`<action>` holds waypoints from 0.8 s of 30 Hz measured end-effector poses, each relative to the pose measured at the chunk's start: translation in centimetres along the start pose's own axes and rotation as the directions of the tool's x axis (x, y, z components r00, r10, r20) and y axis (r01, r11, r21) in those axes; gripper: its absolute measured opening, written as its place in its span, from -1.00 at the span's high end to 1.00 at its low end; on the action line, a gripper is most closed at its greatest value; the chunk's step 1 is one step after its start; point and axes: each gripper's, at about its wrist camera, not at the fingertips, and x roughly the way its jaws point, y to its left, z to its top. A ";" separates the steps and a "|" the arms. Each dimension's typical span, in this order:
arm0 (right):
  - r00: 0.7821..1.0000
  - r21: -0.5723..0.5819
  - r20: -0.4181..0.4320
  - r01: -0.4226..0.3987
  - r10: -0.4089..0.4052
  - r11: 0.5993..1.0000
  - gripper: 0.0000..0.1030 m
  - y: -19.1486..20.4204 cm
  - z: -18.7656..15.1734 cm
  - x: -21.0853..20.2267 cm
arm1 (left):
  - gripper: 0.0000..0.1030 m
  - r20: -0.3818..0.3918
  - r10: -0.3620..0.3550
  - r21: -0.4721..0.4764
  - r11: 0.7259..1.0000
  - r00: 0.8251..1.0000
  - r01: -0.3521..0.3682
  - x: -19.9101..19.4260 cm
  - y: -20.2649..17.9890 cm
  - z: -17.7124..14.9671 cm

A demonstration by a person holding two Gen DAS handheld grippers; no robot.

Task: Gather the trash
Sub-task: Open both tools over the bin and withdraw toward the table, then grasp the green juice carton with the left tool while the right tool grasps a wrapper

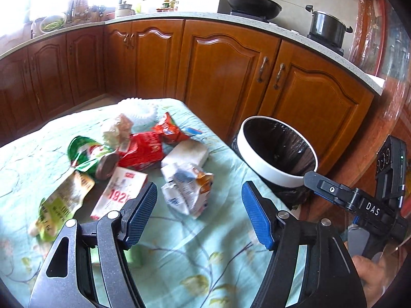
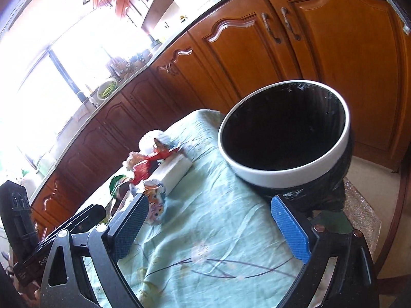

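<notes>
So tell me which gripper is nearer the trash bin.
Right. The right gripper is open just before the trash bin, which stands past its right finger; the left gripper is over the wrappers, the bin off to its right.

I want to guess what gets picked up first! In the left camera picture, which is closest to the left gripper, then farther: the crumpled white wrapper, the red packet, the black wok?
1. Crumpled white wrapper, just ahead of the left gripper.
2. Red packet, mid-table, left.
3. Black wok, on the far stove.
</notes>
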 end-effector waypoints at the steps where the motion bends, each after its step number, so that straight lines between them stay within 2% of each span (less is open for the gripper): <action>1: 1.000 -0.006 -0.007 -0.005 0.005 1.000 -0.88 0.3 -0.1 0.2 | -0.35 -0.001 0.002 -0.001 1.000 1.000 -0.002 -0.3 0.4 -0.2; 11: 0.997 -0.067 -0.060 -0.053 0.049 0.996 -0.88 4.2 -1.4 2.0 | -0.38 -0.024 -0.009 0.068 0.998 1.000 0.011 -2.8 4.0 -1.8; 15: 0.994 -0.090 -0.087 -0.070 0.062 0.994 -0.88 5.5 -1.6 3.2 | -0.53 -0.038 -0.051 0.128 0.990 0.998 0.056 -3.6 5.7 -2.1; 19: 0.991 -0.112 -0.114 -0.082 0.069 0.990 -0.88 6.5 -1.7 4.6 | -0.59 -0.065 -0.093 0.226 0.968 0.994 0.106 -3.8 7.1 -2.2; 24: 0.986 -0.124 -0.146 -0.093 0.075 0.988 -0.88 7.6 -1.7 6.8 | -0.62 -0.117 -0.110 0.328 0.934 0.987 0.143 -2.8 8.6 -3.0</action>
